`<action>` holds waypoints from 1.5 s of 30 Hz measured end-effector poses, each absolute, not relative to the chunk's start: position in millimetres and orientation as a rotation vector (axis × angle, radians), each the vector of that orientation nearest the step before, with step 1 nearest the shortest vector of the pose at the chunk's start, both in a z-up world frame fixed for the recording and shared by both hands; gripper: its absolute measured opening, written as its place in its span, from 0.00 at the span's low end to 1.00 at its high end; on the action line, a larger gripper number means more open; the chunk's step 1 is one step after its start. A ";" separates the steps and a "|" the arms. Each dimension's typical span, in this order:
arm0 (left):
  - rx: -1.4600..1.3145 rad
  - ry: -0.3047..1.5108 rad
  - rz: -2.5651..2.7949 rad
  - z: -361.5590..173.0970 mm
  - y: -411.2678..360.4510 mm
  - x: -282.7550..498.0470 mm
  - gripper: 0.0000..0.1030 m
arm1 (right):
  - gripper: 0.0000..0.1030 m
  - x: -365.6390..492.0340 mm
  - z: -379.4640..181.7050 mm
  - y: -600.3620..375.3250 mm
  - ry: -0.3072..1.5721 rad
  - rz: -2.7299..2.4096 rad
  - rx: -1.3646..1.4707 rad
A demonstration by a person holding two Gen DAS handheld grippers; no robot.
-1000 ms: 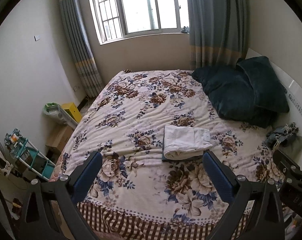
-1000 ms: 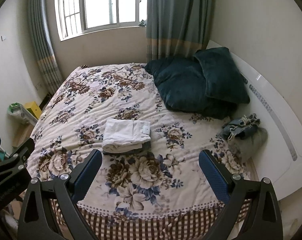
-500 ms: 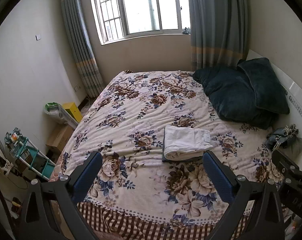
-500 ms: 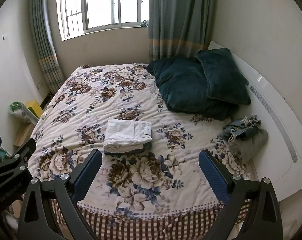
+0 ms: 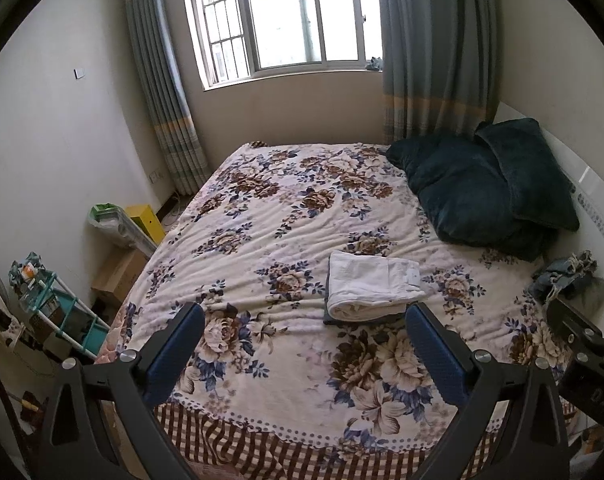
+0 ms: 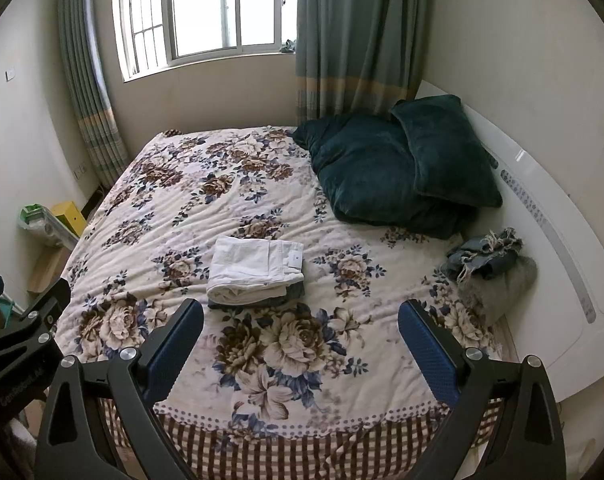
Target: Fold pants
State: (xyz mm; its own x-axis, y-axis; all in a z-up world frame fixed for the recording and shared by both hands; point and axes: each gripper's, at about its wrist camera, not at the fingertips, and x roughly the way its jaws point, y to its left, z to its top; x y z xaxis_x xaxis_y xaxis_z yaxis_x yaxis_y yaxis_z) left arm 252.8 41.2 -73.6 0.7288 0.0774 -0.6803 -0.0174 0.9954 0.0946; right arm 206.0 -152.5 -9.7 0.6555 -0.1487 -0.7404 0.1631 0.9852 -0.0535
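Two grippers, the left gripper (image 5: 303, 334) and right gripper (image 6: 300, 330), hung spread and empty above the bed's (image 6: 262, 184) near edge, while the white pants (image 6: 256, 270) lay folded mid-bed atop a darker garment (image 6: 296, 290), so folding looked finished and only withdrawal seemed needed.

Both views have crept slightly back from the folded pants (image 5: 371, 288).

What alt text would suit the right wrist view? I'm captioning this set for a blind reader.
Folded white pants lie on a darker folded garment mid-bed on a floral bedspread. The right tool hangs open and empty above the bed's near edge; dark green pillows sit at the headboard, below a curtained window.
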 end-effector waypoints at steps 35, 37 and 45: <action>0.070 0.754 0.055 -72.9 40.0 251.2 1.00 | 0.97 202.5 -11.4 -145.1 0.831 -0.156 0.025; 0.067 0.757 0.056 -73.0 40.0 251.0 1.00 | 0.97 202.2 -10.6 -141.2 0.830 -0.151 0.022; 0.063 0.756 0.059 -72.6 40.2 249.1 1.00 | 0.97 201.6 -10.9 -134.9 0.828 -0.138 0.022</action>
State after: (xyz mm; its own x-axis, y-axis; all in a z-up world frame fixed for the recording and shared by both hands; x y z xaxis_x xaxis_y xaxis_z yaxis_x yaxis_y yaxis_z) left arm 249.1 40.2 -72.6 0.7263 0.0758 -0.6832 -0.0304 0.9965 0.0783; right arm 201.6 -134.9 -10.9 0.6675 -0.1141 -0.7358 0.1312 0.9908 -0.0347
